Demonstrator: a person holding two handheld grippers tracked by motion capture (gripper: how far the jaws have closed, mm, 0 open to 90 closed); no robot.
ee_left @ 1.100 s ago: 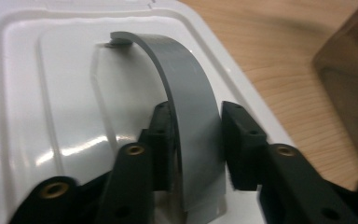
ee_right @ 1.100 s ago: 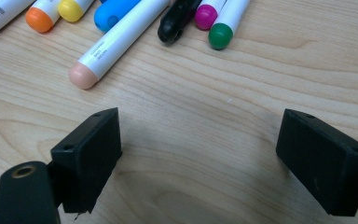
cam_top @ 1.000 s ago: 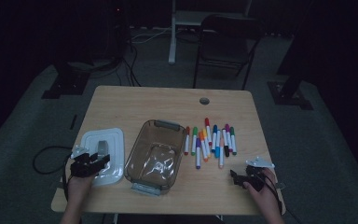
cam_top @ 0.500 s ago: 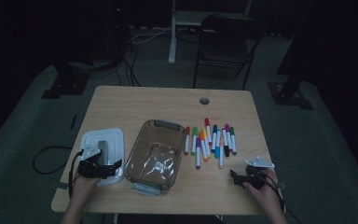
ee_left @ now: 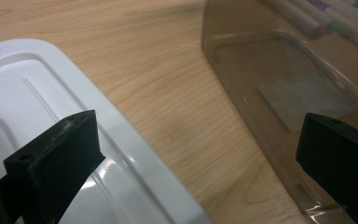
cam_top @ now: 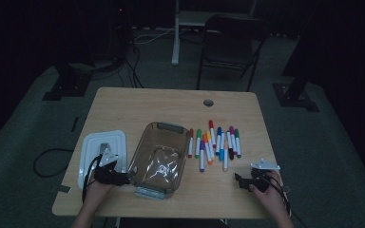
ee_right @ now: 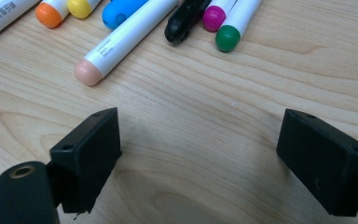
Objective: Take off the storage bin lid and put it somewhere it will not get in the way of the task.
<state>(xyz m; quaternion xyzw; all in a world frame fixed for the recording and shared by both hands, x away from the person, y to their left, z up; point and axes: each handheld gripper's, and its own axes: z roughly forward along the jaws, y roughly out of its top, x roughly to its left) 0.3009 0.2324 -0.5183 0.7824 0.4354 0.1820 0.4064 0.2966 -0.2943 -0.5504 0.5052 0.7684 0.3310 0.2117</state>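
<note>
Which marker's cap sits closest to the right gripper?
The peach-capped marker: its cap reaches furthest toward the right gripper; the green, black and pink caps stop farther back.

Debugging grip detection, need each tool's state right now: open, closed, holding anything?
Left tool: open, just opened, nothing between its jaws; over the white lid and the clear container.
Right tool: open, empty, short of the markers.

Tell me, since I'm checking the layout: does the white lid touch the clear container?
Apart. The left gripper view shows a strip of bare wood between the white lid and the clear container.
</note>
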